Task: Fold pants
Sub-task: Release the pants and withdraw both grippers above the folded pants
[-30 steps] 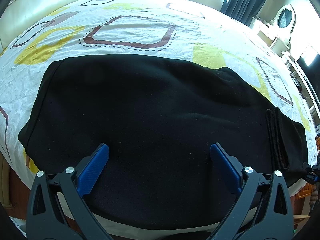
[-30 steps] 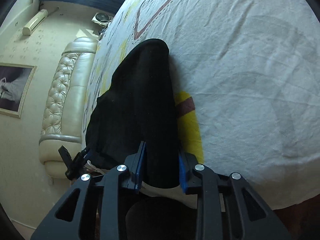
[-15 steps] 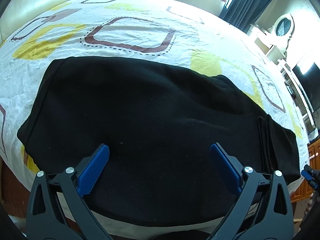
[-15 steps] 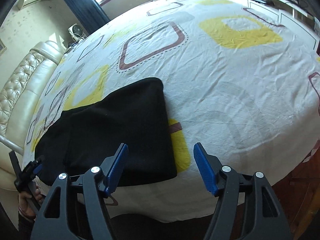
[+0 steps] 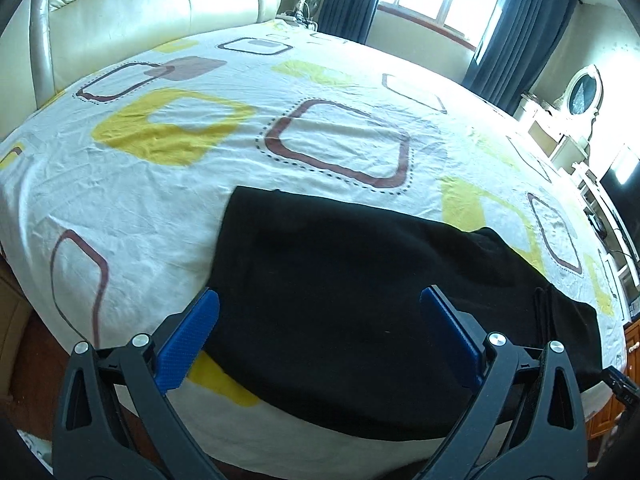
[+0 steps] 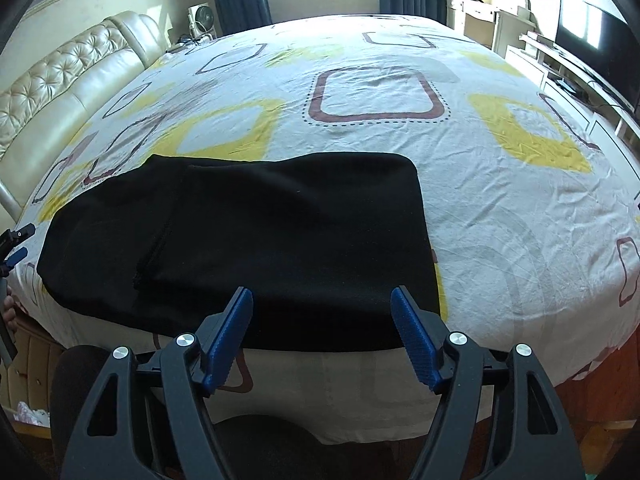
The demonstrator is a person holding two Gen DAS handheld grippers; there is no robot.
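The black pants (image 5: 360, 300) lie folded flat near the front edge of the bed, also in the right wrist view (image 6: 260, 240). A layered fold edge shows at one end of them (image 6: 156, 240). My left gripper (image 5: 320, 320) is open and empty, held above the near side of the pants. My right gripper (image 6: 322, 316) is open and empty, just above the pants' front edge. The tip of the left gripper shows at the left edge of the right wrist view (image 6: 14, 248).
The bed sheet (image 5: 200, 200) is white with yellow and brown squares. A cream tufted headboard (image 6: 60, 76) stands on the left. A dresser with an oval mirror (image 5: 580, 100) and a TV (image 6: 592, 40) stand to the right. Curtained windows are behind the bed.
My right gripper let go of the pants' end, opened and pulled back to face the bed. My left gripper stayed open and drew back and upward, so the pants look smaller.
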